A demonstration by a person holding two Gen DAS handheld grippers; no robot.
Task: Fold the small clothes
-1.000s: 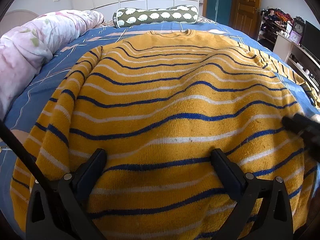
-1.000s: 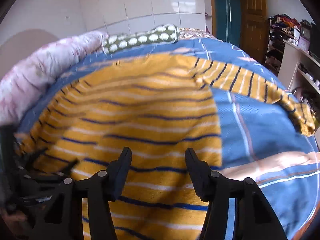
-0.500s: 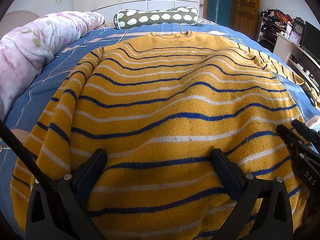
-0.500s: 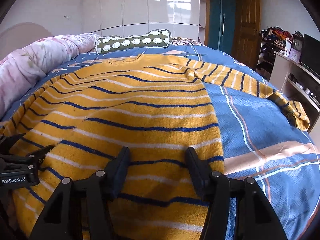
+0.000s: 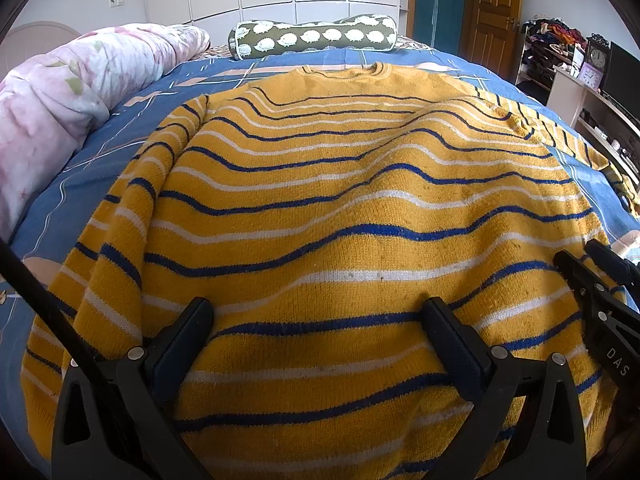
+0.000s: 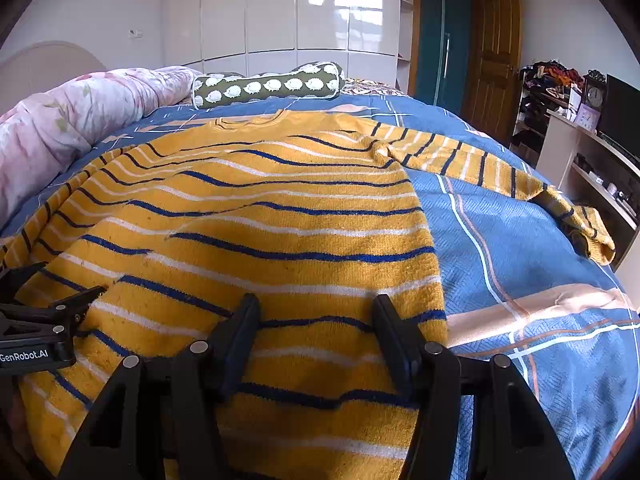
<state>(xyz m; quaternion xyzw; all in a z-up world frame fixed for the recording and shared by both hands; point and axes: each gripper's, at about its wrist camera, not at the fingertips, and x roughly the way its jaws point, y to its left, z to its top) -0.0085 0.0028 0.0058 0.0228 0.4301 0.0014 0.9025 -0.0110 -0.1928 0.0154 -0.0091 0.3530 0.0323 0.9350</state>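
A yellow sweater (image 5: 320,184) with blue and white stripes lies spread flat on the blue bed, collar at the far end. Its left sleeve (image 5: 132,216) is folded along the body; its right sleeve (image 6: 492,172) stretches out to the bed's right edge. My left gripper (image 5: 318,320) is open and empty, low over the hem near its middle. My right gripper (image 6: 316,320) is open and empty over the hem's right corner. Each gripper shows in the other's view: the right gripper (image 5: 592,268) and the left gripper (image 6: 60,284).
A blue plaid bedsheet (image 6: 520,280) covers the bed. A pink floral duvet (image 5: 60,112) is piled along the left side. A green bolster pillow (image 5: 316,36) lies at the head. A white desk and shelves (image 6: 592,156) stand close to the bed's right edge.
The right gripper has swung and steadied at the hem's right corner, its view lifting to show the room. The left gripper has barely moved. The sweater lies as before.
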